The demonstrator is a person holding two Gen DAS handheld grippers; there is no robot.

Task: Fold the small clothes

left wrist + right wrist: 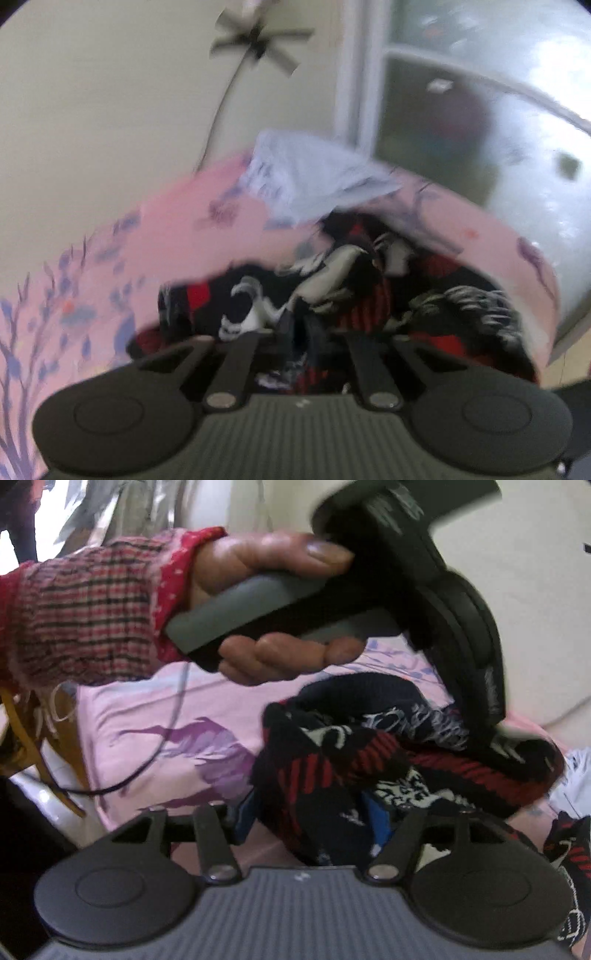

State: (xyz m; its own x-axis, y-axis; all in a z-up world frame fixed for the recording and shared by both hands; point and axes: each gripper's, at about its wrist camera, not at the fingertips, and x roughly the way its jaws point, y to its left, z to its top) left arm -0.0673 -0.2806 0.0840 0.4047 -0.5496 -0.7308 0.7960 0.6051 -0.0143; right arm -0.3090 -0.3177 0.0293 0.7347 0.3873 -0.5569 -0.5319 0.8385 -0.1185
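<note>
A small dark knitted garment (pixel 351 291) with red stripes and white patterns lies bunched on the pink floral sheet (pixel 92 280). My left gripper (pixel 299 332) is shut on the garment, its fingers close together in the fabric. In the right wrist view the garment (pixel 369 775) lies in a heap, and the left gripper (pixel 491 734) comes down from above onto its far right part, held by a hand (pixel 273 572). My right gripper (pixel 306 823) is low against the garment; its fingertips are hidden under the fabric, its arms spread wide.
A pale blue-white cloth (pixel 306 177) lies beyond the garment on the sheet. A cream wall (pixel 110 92) and a window (pixel 480 129) stand behind. Another dark red-striped piece (pixel 569 849) and a white cloth (pixel 576 775) lie at right. A black cable (pixel 162 746) crosses the sheet.
</note>
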